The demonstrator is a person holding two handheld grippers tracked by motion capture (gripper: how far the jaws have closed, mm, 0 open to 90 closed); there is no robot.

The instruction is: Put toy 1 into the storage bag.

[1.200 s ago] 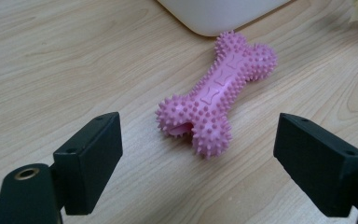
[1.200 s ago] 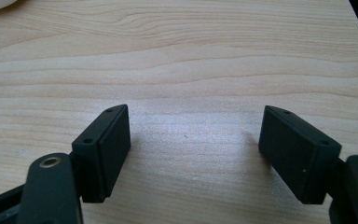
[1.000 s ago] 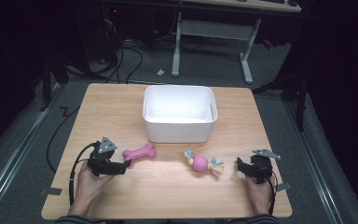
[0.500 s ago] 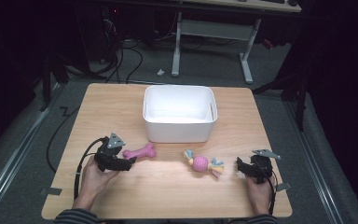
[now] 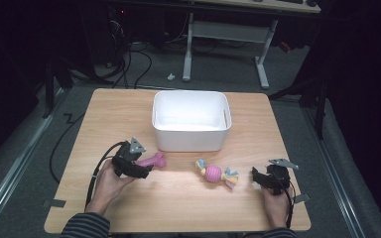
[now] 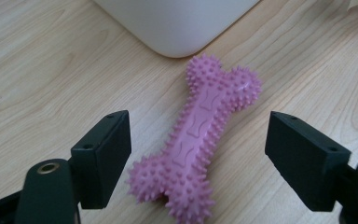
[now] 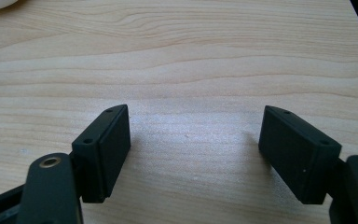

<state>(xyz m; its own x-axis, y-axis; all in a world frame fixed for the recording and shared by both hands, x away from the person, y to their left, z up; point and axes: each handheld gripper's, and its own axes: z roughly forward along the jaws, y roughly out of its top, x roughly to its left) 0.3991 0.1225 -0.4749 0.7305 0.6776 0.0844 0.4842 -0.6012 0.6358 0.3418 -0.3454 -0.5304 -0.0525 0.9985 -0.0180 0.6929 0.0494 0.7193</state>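
Note:
A pink spiky bone toy lies on the wooden table just in front of the white bin. My left gripper is open around the bone's near end. Its jaws have just been closing a little, and the right pad stands clear of the toy. The left pad is almost at the spikes. A pink ball with knotted rope ends rests near the table's middle. My right gripper sits open on the table to the right of that toy, with bare wood between its pads.
The white bin's rounded corner is close beyond the bone. Cables trail off the table's left side, and a desk frame stands on the floor behind the table.
My left gripper has slid right along the table until its jaws came around the pink bone's near end. The right gripper and the rope ball toy have stayed put.

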